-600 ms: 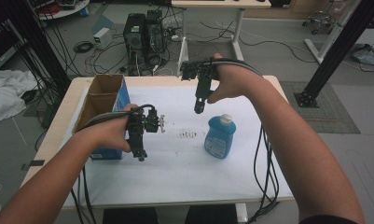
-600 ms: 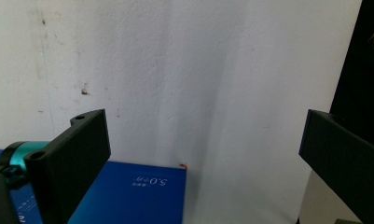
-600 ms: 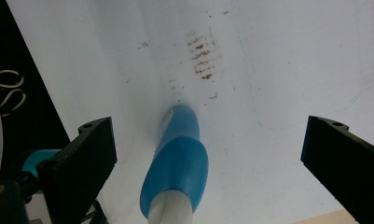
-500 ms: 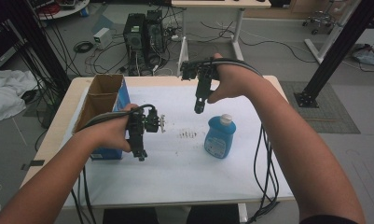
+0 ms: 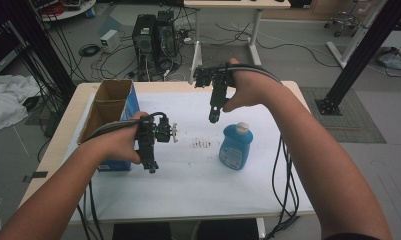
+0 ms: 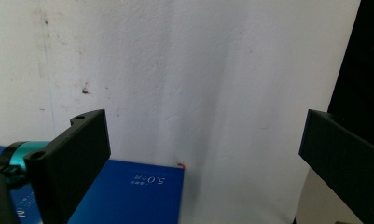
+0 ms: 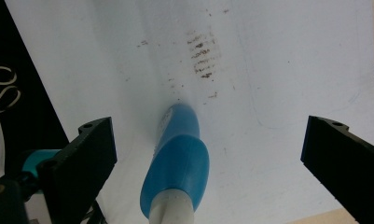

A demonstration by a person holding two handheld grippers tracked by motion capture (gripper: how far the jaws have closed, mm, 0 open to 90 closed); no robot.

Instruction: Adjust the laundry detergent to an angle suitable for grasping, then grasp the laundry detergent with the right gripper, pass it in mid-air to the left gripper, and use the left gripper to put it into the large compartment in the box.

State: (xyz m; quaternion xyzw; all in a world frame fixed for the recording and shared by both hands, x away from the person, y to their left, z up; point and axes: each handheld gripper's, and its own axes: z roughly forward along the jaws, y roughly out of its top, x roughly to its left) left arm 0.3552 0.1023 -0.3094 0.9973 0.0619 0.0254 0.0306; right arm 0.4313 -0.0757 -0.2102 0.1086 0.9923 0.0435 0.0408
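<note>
**Both Grippers Raised Over Desk, Jaws Apart and Empty**

Right gripper point(image 5: 214, 117): held in the person's right hand above the far half of the desk point(image 5: 198, 200), pointing down. In the right gripper view its 2 black jaws stand wide apart with nothing pressed between them. The blue bottle point(image 5: 235, 147) lies below and between the jaws in that view, its white cap point(image 7: 173, 212) toward the camera, but clear of both jaws. In the high view the bottle sits on the white desk cover, just to the right of the jaw tips and nearer the person.

Left gripper point(image 5: 151, 167): held in the person's left hand over the left half of the desk, pointing down. In the left gripper view its 2 jaws stand wide apart and hold nothing; bare white cover shows between them. A corner of the blue carton point(image 6: 128, 191) appears at the lower left of that view, behind the left-hand jaw.

Blue carton, high view point(image 5: 119, 112): stands open-topped at the left edge of the desk, just beside the left hand, brown inside.

Desk surface: a patch of dark smudges point(image 5: 202, 144) marks the white cover between the left gripper and the bottle. The same marks point(image 7: 203, 58) appear beyond the bottle in the right gripper view.

Cables trail from both grippers along the forearms and down over the near edge.
</note>
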